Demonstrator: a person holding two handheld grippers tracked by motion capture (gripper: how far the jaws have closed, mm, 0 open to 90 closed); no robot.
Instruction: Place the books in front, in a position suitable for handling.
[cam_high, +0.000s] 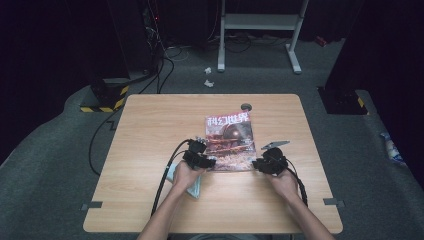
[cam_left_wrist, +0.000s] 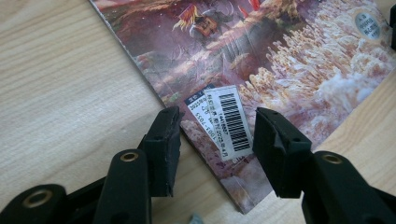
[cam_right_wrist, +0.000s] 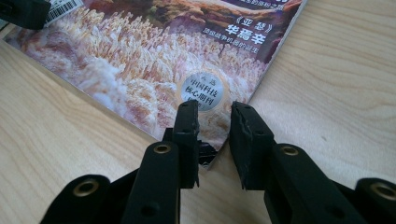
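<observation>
Wooden table (cam_high: 150, 150), one magazine (cam_high: 229, 142), two tongs

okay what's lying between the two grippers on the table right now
The near edge of the magazine, flat on the wooden table, lies between the left gripper and right gripper in the high view. Each gripper's open jaws sit at a near corner.

Dark lab: black curtains (cam_high: 60, 40), floor cables (cam_high: 165, 60), hazard-taped stand base (cam_high: 107, 97).

A light wooden table (cam_high: 150, 150) carries a colourful magazine (cam_high: 230, 142) lying flat near its middle.
</observation>
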